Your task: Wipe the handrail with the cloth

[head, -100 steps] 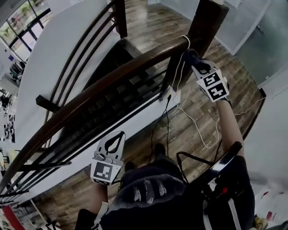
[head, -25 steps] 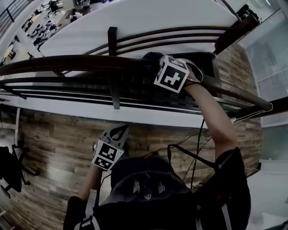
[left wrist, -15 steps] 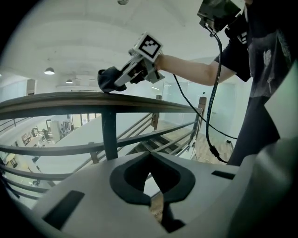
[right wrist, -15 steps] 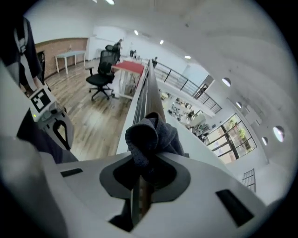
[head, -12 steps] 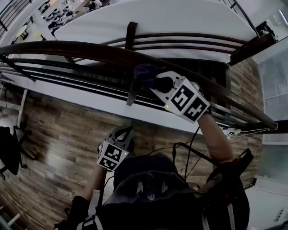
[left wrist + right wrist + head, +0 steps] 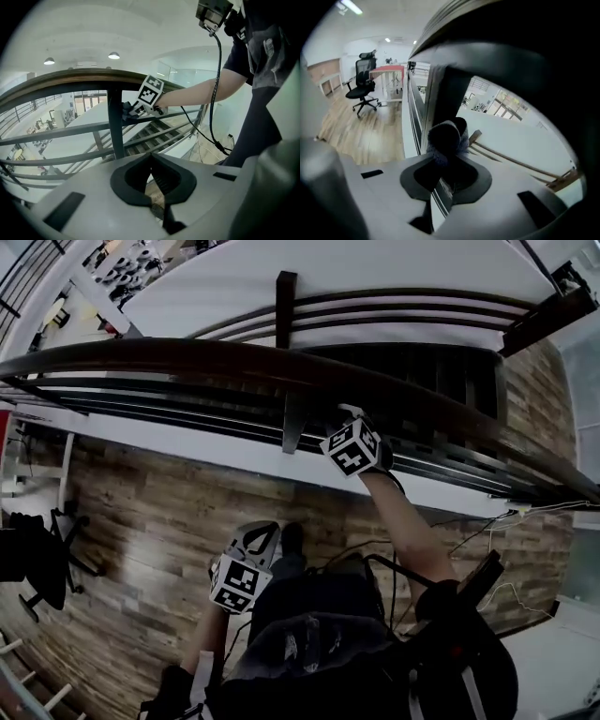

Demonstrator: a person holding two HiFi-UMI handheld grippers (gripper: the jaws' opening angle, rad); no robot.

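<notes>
The dark wooden handrail point(image 6: 187, 357) curves across the head view from left to right. My right gripper point(image 6: 342, 425) sits just under it, beside a dark baluster point(image 6: 292, 418). It is shut on a dark bunched cloth point(image 6: 444, 135), which pokes up past the jaws toward the rail's underside point(image 6: 501, 42). In the left gripper view that cloth point(image 6: 125, 108) touches the baluster point(image 6: 115, 126) below the handrail point(image 6: 84, 77). My left gripper point(image 6: 253, 545) hangs low by the person's body, away from the rail. Its jaws point(image 6: 152, 164) meet with nothing between them.
Thin metal rails point(image 6: 141, 409) run under the handrail, with a stairwell point(image 6: 441, 381) beyond. A black office chair point(image 6: 28, 568) stands on the wood floor at the left. White cable point(image 6: 525, 512) trails near the right end. A red-topped desk point(image 6: 391, 70) shows in the right gripper view.
My right gripper, still holding the cloth, has come off the top of the handrail and dropped to just under it beside the baluster. The left gripper stays low by the body.
</notes>
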